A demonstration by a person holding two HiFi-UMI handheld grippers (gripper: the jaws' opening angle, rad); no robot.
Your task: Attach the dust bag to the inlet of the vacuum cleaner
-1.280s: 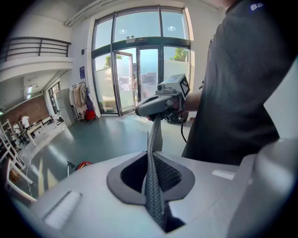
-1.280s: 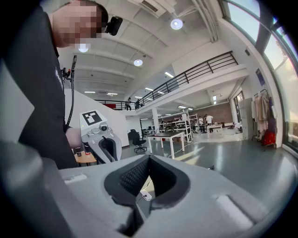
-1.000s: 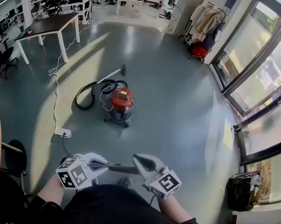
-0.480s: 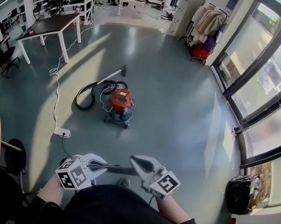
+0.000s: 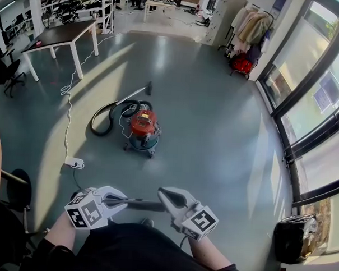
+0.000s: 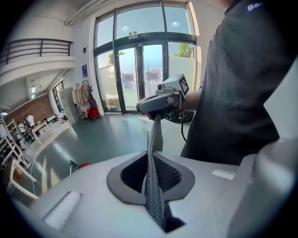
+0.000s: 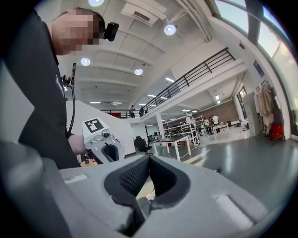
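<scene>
Low in the head view, the grey hand-held left gripper (image 5: 120,201) with its marker cube is closed almost fully on one edge of the thin, flat, dark grey woven dust bag (image 5: 141,204). Its own view shows the textured cloth pinched edge-on between the pads. From there the bag runs toward three o'clock, pulled fairly straight, held close in front of the person's body.

At twelve o'clock from the bag, well apart on the grey-green floor (image 5: 214,134), stands the red-topped canister vacuum cleaner (image 5: 143,125) on its dark wheeled base. Its black hose (image 5: 105,116) is looped at its nine o'clock side. The inlet is too small to make out.

The matching grey right gripper (image 5: 162,201) has its jaws fully together. Its own view shows no cloth plainly, but the other two views put the bag's far end at its tips, so it likely nips a very thin edge.

The bag looks light, soft and limp, so it would sag and fold if one edge were let go. The weave should give the pads good bite. Opposite edges, as now, seem the right hold. For fitting it, a grip near the bag's opening would steer better, though no opening can be seen here.
</scene>
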